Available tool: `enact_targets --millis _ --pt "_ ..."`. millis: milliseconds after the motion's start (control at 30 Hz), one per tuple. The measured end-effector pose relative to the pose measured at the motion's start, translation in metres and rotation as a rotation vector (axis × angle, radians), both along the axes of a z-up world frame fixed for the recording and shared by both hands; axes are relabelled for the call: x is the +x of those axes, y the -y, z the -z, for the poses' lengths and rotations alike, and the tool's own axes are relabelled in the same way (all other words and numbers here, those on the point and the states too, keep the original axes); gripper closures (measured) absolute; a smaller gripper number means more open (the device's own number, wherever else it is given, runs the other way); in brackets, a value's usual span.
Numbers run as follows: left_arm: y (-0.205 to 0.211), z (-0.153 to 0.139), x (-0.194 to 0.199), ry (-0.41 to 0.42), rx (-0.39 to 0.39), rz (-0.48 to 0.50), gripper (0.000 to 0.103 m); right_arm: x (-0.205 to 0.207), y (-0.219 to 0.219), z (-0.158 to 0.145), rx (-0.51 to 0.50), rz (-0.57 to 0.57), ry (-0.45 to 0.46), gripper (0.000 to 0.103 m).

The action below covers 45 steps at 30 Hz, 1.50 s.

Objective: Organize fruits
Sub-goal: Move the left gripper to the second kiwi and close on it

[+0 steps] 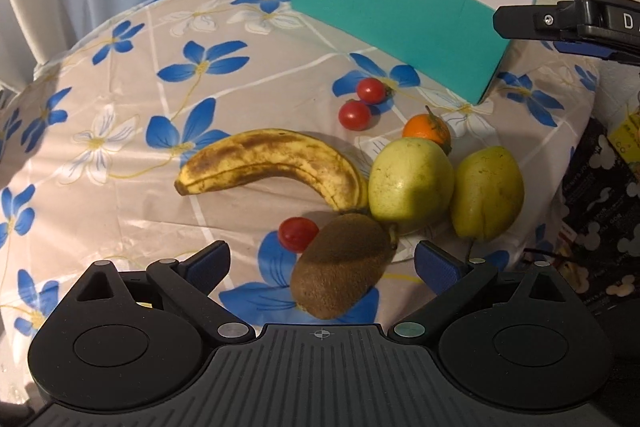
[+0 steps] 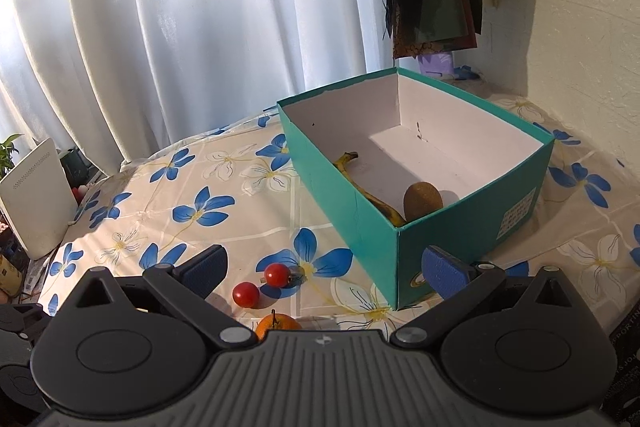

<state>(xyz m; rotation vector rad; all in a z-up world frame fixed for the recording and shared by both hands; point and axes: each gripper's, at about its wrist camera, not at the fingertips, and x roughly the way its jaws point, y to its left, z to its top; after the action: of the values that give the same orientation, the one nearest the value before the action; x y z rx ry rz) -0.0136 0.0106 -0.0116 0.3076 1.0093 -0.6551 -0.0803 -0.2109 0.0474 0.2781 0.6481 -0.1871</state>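
In the left wrist view my left gripper [image 1: 322, 263] is open, with a brown kiwi [image 1: 340, 267] lying on the table between its fingers, untouched by the pads. Beyond it lie a spotted banana [image 1: 272, 163], two yellow-green pears [image 1: 412, 179] [image 1: 488, 193], a tangerine [image 1: 426, 129] and three cherry tomatoes [image 1: 298, 234] [image 1: 354, 115] [image 1: 371, 90]. The teal box [image 1: 400, 27] stands behind them. My right gripper [image 2: 325, 269] is open and empty, hanging before the teal box [image 2: 360, 211], which holds a banana [image 2: 372, 195] and a kiwi [image 2: 423, 201].
The floral tablecloth [image 1: 160, 107] covers a round table that drops off at left and right. A white device [image 2: 36, 199] stands beyond the left rim, and a dark printed bag [image 1: 600, 207] sits at the right. Curtains and a wall are behind the box.
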Motion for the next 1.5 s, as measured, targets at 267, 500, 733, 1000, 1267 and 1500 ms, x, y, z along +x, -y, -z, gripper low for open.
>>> enact_targets --millis 267,500,733,1000,1267,1500 --pt "0.004 0.008 0.007 -0.086 -0.052 0.059 0.013 -0.008 -0.002 0.002 0.007 0.031 -0.013 0.000" --pt "0.013 0.021 0.017 -0.155 -0.010 0.083 0.024 -0.013 0.002 0.005 0.022 0.050 -0.024 0.000" --pt "0.022 0.029 0.020 -0.162 0.055 0.106 0.032 -0.013 0.007 0.011 0.036 0.074 -0.040 0.000" --pt "0.025 0.029 0.025 -0.164 0.087 0.089 0.042 -0.013 0.004 0.014 0.029 0.068 -0.058 0.000" --pt "0.009 0.015 0.023 -0.175 0.010 0.063 0.043 -0.014 -0.004 0.013 -0.006 0.051 -0.087 0.000" --pt "-0.006 -0.012 0.025 -0.136 -0.058 -0.015 0.043 -0.013 -0.025 0.027 -0.024 -0.058 -0.186 0.010"
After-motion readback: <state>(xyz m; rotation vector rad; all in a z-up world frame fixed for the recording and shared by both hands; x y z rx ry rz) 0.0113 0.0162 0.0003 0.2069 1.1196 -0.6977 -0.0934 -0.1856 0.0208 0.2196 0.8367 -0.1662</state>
